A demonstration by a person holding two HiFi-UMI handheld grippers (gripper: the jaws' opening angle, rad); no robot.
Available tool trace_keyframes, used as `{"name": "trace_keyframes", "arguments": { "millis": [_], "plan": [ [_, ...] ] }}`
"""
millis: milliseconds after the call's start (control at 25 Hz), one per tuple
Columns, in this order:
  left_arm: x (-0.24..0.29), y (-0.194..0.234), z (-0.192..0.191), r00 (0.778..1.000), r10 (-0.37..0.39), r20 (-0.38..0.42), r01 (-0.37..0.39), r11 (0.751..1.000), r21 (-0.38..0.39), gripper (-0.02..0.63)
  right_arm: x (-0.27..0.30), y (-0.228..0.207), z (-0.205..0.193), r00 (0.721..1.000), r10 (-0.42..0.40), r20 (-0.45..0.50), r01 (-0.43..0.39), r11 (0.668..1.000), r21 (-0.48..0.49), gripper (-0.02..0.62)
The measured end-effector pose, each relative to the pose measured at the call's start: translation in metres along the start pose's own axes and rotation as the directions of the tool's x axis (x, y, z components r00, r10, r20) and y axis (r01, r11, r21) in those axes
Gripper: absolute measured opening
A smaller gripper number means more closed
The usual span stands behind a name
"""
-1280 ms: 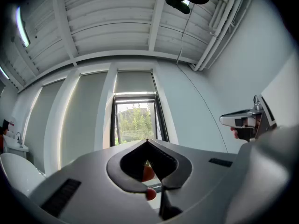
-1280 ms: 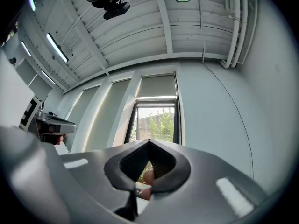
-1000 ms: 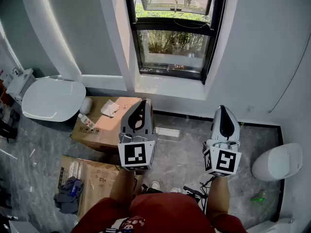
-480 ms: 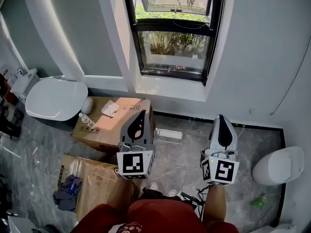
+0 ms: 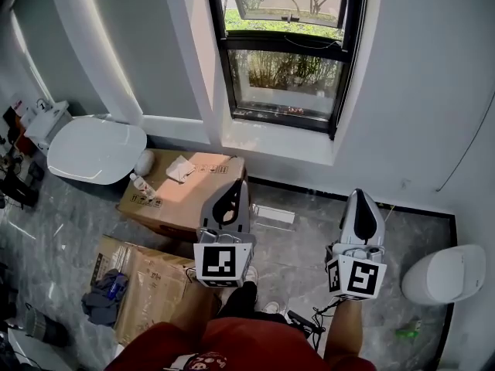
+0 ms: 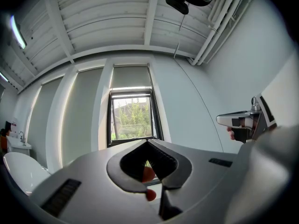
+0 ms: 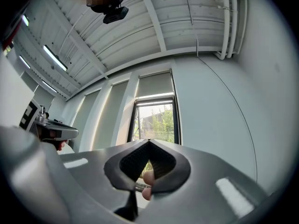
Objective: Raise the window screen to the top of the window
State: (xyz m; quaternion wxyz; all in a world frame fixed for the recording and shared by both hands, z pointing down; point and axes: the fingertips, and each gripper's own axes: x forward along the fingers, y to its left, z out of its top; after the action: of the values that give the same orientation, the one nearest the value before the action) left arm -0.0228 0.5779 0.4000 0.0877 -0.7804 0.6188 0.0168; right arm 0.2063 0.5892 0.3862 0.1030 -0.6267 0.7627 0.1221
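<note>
The black-framed window (image 5: 286, 52) stands in the far wall above a white sill (image 5: 271, 141). In the gripper views a grey screen (image 6: 131, 77) covers only the top band of the opening, with open glass and green trees below it (image 7: 156, 120). My left gripper (image 5: 232, 184) and right gripper (image 5: 362, 195) are held side by side over the floor, well short of the window and pointing toward it. Both are shut with nothing between their jaws (image 6: 148, 141) (image 7: 149, 141). Neither touches the window or the screen.
A cardboard box (image 5: 193, 195) with a small bottle (image 5: 139, 184) lies below the sill at left, and a flattened box (image 5: 151, 280) holds dark cloth. A white toilet lid (image 5: 97, 149) is at left, another white fixture (image 5: 445, 273) at right. Cables (image 5: 305, 323) lie by my feet.
Both grippers have drawn back from the window and sunk a little, toward my body. Their jaws stay shut. The head view has shifted slightly.
</note>
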Motion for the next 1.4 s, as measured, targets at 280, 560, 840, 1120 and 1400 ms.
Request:
{"name": "trace_keyframes", "arguments": {
  "millis": [280,560,840,1120,1400],
  "plan": [
    [0.022,0.016,-0.010,1.000,0.010,0.016,-0.010,1.000,-0.008,0.005,0.028,0.010,-0.013,1.000,0.018,0.000,-0.018,0.999,-0.029,0.009],
    [0.069,0.043,-0.015,0.999,0.006,0.033,-0.005,1.000,-0.015,0.005,0.079,0.013,-0.025,1.000,0.010,-0.005,-0.011,0.998,-0.062,0.009],
    [0.123,0.078,-0.031,1.000,-0.009,0.018,0.010,0.999,-0.037,0.005,0.142,0.023,-0.049,1.000,0.004,-0.028,-0.006,0.998,-0.065,0.009],
    [0.169,0.126,-0.043,1.000,0.005,0.029,-0.003,0.998,-0.057,0.005,0.199,0.043,-0.062,0.999,-0.007,-0.035,0.005,0.997,-0.072,0.009],
    [0.206,0.158,-0.047,0.998,-0.021,0.056,0.025,0.997,-0.077,0.005,0.239,0.055,-0.068,0.999,-0.034,-0.034,0.031,0.996,-0.088,0.009]
  ]
}}
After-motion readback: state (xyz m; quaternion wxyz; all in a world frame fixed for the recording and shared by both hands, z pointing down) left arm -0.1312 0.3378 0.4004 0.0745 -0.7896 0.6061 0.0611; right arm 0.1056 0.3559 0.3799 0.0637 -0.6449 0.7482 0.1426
